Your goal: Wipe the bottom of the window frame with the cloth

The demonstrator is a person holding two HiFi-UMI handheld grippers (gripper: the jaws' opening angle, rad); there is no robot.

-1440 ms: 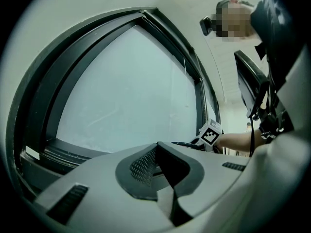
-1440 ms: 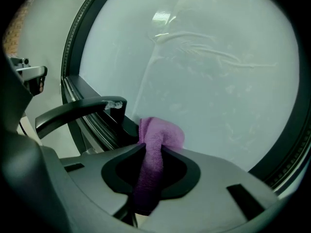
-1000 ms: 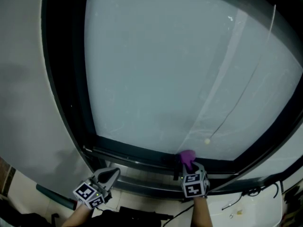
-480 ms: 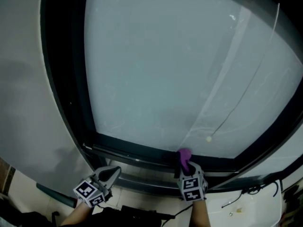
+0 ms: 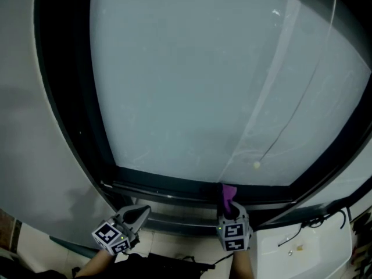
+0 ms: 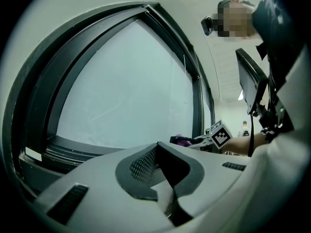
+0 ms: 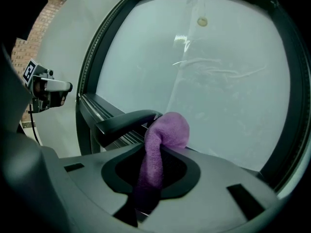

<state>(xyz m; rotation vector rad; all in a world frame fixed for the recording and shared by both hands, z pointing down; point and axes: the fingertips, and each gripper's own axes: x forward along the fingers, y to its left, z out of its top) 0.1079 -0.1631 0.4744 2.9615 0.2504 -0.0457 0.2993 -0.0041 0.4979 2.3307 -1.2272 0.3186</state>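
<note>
- Since one second ago, the purple cloth (image 5: 228, 193) has shifted slightly left along the bottom rail, away from the small cord bead (image 5: 256, 165) that hangs in front of the glass (image 5: 197, 86).
- Cloth: a folded wad whose rounded end presses against the bottom rail of the dark window frame (image 5: 168, 185), right of the rail's centre. Its tail runs back between the jaws.
- Right gripper (image 5: 230, 209): jaws closed tight on the cloth, pointing up at the rail. The right gripper view shows the wad protruding beyond the jaw tips.
- Window handle (image 7: 124, 121): a dark lever lying along the rail, just left of the cloth in the right gripper view.
- Left gripper (image 5: 138, 214): jaws brought together to a point with nothing between them. It is held below the frame's lower left corner, well apart from the cloth.
- Wall (image 5: 29, 127): a pale grey surface bordering the frame on the left.
</note>
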